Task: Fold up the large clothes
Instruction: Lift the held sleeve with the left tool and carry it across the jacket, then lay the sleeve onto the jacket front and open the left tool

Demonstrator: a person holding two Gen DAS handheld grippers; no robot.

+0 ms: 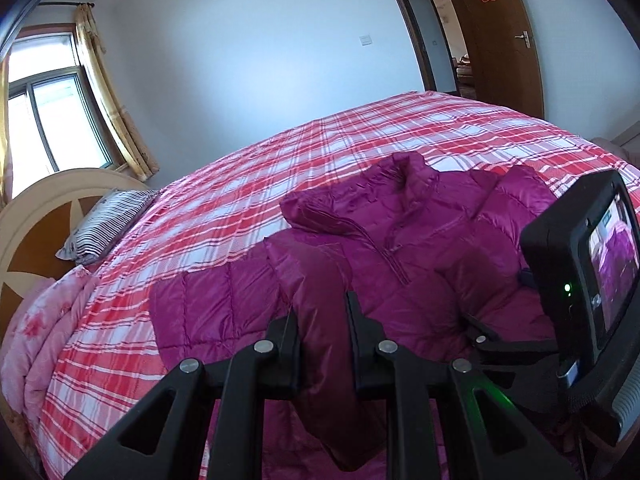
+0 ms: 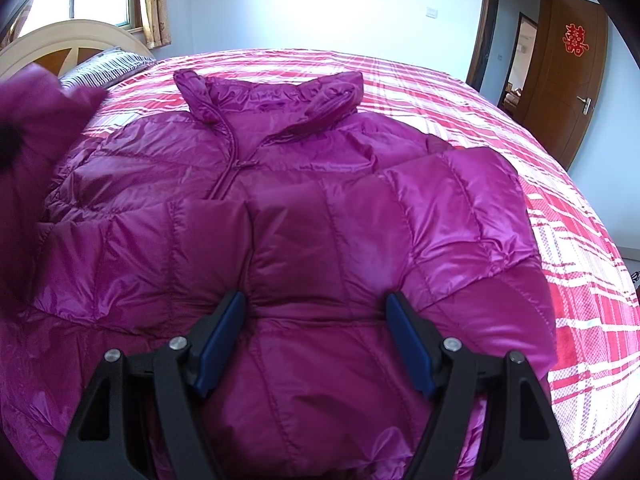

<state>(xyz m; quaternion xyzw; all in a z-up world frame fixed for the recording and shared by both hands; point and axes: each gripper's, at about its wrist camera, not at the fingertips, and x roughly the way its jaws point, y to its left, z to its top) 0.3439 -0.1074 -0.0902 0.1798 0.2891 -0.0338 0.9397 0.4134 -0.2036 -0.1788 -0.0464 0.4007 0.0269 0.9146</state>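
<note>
Left claw (image 1: 322,320): lower centre of frame, clamped on a fold of the jacket's sleeve (image 1: 320,280), which hangs between the black fingers.
Right claw (image 2: 316,312): lower centre of frame, fingers spread wide, blue pads (image 2: 222,340) resting on the jacket (image 2: 320,208) without pinching it.
Jacket: magenta, quilted, spread front-up on the bed (image 2: 580,240), collar toward the upper frame, zip partly done up.
Bed: red-and-white plaid cover.
Pillow (image 1: 106,224): striped, left of frame, by the headboard (image 1: 36,216).
Door (image 2: 568,92): brown, upper right, bearing a red paper ornament.
Window (image 1: 52,120): upper left, curtained.
</note>
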